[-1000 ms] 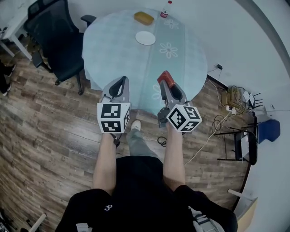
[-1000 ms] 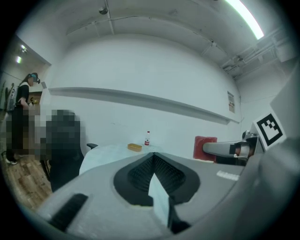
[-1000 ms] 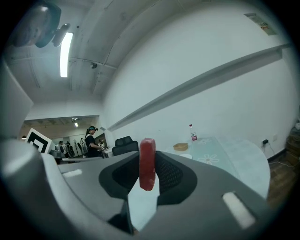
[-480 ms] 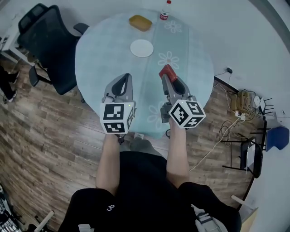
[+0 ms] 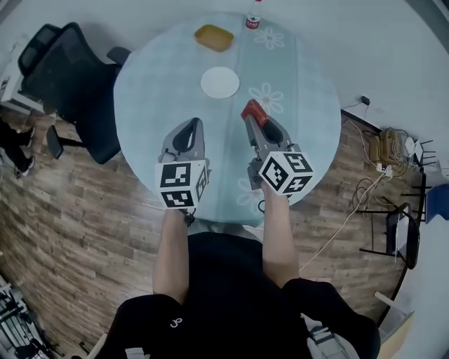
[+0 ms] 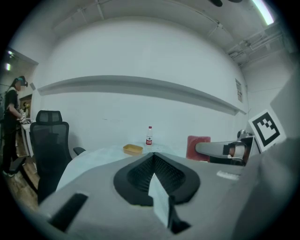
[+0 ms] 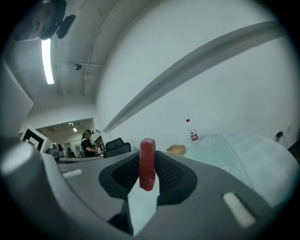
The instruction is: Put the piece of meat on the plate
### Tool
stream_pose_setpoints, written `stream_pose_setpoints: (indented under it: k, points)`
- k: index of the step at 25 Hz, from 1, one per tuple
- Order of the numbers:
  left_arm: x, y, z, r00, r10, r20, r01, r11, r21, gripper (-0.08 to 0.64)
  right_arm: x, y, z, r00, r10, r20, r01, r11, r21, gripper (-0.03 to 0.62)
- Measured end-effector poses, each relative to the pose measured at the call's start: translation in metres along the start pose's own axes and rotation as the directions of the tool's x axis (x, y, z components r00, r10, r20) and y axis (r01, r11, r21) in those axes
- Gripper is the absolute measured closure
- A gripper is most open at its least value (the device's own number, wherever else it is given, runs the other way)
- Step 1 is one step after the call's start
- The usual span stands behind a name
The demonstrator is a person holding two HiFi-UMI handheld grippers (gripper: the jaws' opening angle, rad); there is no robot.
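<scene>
The right gripper (image 5: 257, 126) clamps the piece of meat (image 5: 253, 111); the left gripper (image 5: 190, 127) is closed, empty. Bare table (image 5: 154, 77) lies before the plate (image 5: 219, 83).

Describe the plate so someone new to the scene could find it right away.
Start at the round table with the pale blue flowered cloth; three things sit on its far half. The plate is the nearest of them to the person, just left of the cloth's middle strip. It is a flat, white, empty disc, unlike the yellow dish and the red-capped bottle behind it.
</scene>
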State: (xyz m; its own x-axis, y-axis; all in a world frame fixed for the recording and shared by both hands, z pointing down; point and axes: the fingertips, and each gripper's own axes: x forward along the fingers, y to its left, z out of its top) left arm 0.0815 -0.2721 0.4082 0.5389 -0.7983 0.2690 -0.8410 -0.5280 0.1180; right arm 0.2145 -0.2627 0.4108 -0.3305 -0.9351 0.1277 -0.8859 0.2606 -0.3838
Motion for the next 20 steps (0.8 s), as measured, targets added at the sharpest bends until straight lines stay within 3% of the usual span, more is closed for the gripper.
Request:
stream_pose_setpoints:
  k: [8, 18, 20]
  points:
    - [0.044, 0.01, -0.014, 0.997, -0.049, -0.06, 0.047, 0.999, -0.024, 0.566, 0.032, -0.023, -0.015, 0.998, -0.031, -0.063, 0.032, 0.999, 0.007, 0.491]
    - [0.07, 0.066, -0.041, 0.991, -0.009, -0.133, -0.004, 0.996, -0.093, 0.566, 0.098, -0.044, -0.065, 0.972, -0.036, -0.234, 0.029, 0.999, -0.034, 0.492]
    - [0.072, 0.081, -0.045, 0.989, 0.01, -0.145, -0.025, 0.995, -0.101, 0.566, 0.116, -0.053, -0.074, 0.963, -0.033, -0.266, 0.032, 0.999, -0.009, 0.491]
